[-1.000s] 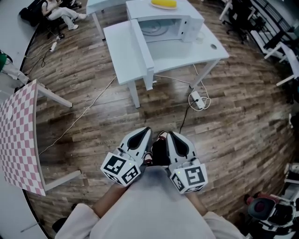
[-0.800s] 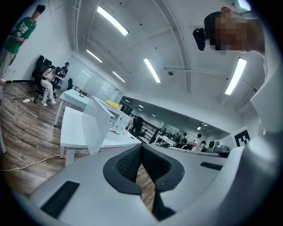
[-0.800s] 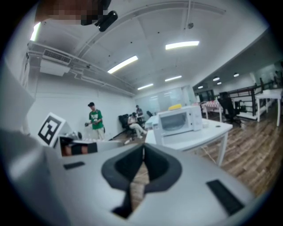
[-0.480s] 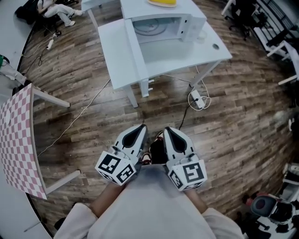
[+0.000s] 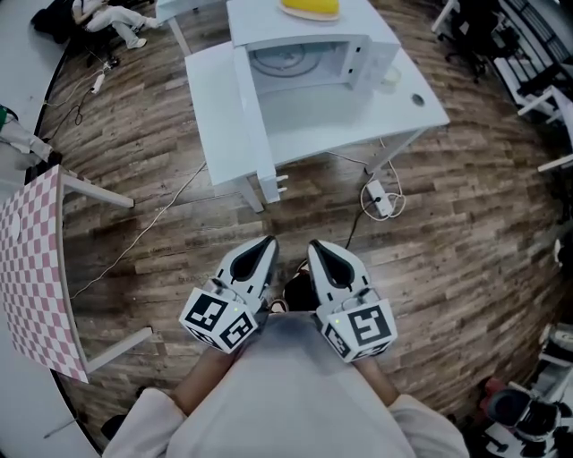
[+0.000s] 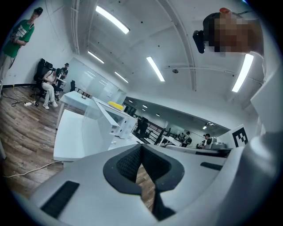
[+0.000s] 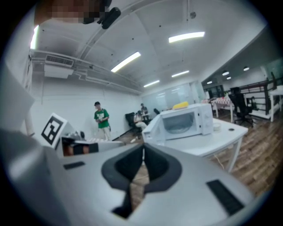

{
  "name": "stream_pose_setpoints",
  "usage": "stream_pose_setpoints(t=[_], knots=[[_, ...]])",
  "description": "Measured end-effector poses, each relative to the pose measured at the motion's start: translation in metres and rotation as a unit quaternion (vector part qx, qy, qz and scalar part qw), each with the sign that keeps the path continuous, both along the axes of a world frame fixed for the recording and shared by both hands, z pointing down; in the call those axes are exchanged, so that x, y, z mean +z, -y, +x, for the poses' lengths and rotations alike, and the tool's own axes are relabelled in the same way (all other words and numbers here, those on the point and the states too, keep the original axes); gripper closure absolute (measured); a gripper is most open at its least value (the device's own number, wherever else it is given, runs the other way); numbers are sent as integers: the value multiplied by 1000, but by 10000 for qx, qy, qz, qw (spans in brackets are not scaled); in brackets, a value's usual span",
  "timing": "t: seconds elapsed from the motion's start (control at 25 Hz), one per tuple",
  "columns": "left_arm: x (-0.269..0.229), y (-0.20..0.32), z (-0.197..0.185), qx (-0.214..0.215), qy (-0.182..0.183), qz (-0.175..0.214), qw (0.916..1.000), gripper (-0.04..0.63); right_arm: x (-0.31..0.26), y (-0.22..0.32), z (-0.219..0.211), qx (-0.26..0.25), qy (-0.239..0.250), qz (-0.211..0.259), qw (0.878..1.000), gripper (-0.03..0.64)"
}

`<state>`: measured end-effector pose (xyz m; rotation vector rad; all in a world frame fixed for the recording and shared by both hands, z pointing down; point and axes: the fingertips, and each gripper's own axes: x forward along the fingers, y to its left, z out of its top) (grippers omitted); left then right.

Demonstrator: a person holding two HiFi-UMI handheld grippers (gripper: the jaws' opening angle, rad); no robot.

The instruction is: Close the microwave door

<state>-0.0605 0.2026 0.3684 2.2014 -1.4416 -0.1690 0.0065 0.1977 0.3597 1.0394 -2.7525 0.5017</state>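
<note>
A white microwave [image 5: 358,45] stands on a white table [image 5: 394,116] at the top of the head view. Its door [image 5: 252,121] is swung wide open to the left and the cavity with the glass plate shows. A yellow object [image 5: 311,7] lies on its top. My left gripper [image 5: 267,243] and right gripper [image 5: 319,248] are side by side close to my body, over the wood floor and well short of the table. Both are shut with nothing between the pads. The right gripper view shows the microwave [image 7: 188,118] and its open door [image 7: 152,129] ahead; the left gripper view shows the microwave [image 6: 120,124] at the left.
A pink checked table [image 5: 31,268] stands at the left. A power strip [image 5: 380,199] with cables lies on the floor under the white table. A small bowl [image 5: 391,78] sits beside the microwave. Office chairs are at the top right; a seated person [image 5: 107,13] is far left.
The table and microwave have drawn closer and lower in the head view as I step forward. Both grippers stay shut, together, near my body.
</note>
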Motion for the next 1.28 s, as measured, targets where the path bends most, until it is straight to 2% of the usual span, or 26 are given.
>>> stream_pose_setpoints(t=[0.36, 0.76, 1.28], knots=[[0, 22, 3, -246, 262, 39, 9993, 578, -4, 35, 5, -281, 119, 112, 9995, 594], [-1, 34, -16, -697, 452, 46, 9965, 577, 0, 45, 2, -508, 260, 69, 9983, 594], [9, 60, -38, -948, 776, -37, 9925, 577, 2, 63, 0, -496, 333, -19, 9982, 594]])
